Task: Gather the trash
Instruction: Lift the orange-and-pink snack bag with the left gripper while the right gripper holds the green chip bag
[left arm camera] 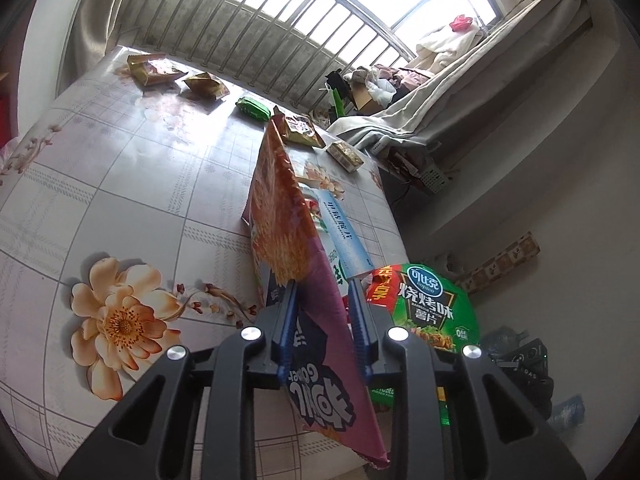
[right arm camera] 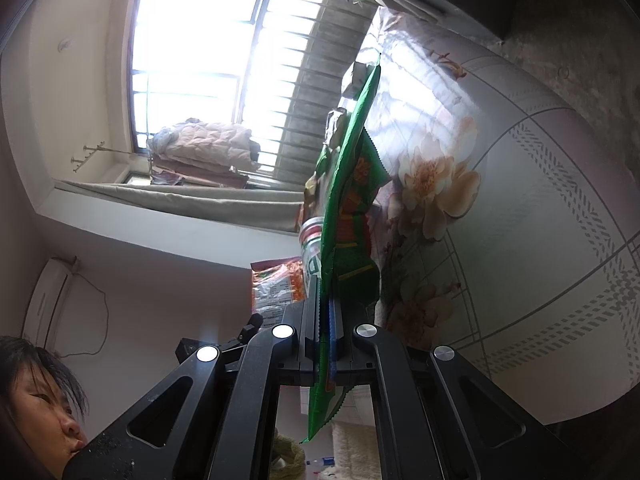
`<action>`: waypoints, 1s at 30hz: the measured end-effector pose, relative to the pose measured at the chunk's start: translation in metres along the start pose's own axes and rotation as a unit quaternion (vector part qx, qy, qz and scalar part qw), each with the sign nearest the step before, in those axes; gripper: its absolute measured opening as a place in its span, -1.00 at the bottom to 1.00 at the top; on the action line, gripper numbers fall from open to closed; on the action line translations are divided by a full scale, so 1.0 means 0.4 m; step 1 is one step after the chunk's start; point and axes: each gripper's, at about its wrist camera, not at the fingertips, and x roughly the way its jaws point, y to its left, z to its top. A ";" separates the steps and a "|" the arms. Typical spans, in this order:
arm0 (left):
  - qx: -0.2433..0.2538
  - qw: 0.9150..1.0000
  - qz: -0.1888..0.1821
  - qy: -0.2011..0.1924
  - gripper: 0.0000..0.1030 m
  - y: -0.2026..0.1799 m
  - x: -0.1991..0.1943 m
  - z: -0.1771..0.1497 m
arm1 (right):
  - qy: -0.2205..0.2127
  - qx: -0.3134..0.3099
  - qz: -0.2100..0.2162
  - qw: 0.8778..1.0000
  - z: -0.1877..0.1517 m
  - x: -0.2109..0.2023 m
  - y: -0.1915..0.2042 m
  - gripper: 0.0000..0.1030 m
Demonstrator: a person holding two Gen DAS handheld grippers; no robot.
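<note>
An orange and purple snack bag [left arm camera: 288, 232] stands on edge between the fingers of my left gripper [left arm camera: 323, 284]. It leans on the left pad, a narrow gap shows at the right pad, and the jaws stand open. Just right of it hangs a green chip bag [left arm camera: 432, 308]. The right wrist view shows that green bag [right arm camera: 352, 200] edge-on, with my right gripper [right arm camera: 326, 304] shut on its lower part. The orange bag [right arm camera: 276, 284] shows left of it. A pale blue packet [left arm camera: 344, 236] lies behind the orange bag on the floral table [left arm camera: 120, 200].
Several wrappers lie at the table's far side: gold ones [left arm camera: 154, 70], a green packet [left arm camera: 253, 108], a brown one [left arm camera: 302, 130] and a small box [left arm camera: 345, 155]. The table's right edge [left arm camera: 394, 216] drops to the floor. A person's head [right arm camera: 36, 392] is at lower left.
</note>
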 end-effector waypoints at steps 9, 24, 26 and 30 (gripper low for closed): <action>0.014 0.999 0.047 0.004 -0.86 0.007 -0.009 -0.002 | -0.003 -0.003 0.002 1.000 -0.001 -0.003 0.007 -0.95; 0.044 0.996 0.068 -0.040 -0.96 -0.014 -0.122 -0.009 | -0.017 -0.025 0.012 0.999 -0.010 -0.043 0.032 -0.97; 0.047 0.996 0.065 -0.047 -0.96 -0.025 -0.134 -0.006 | -0.018 -0.028 0.015 0.999 -0.012 -0.047 0.038 -0.97; 0.062 0.995 0.056 -0.059 -0.96 -0.054 -0.154 0.005 | -0.023 -0.035 0.022 0.999 -0.015 -0.061 0.048 -0.97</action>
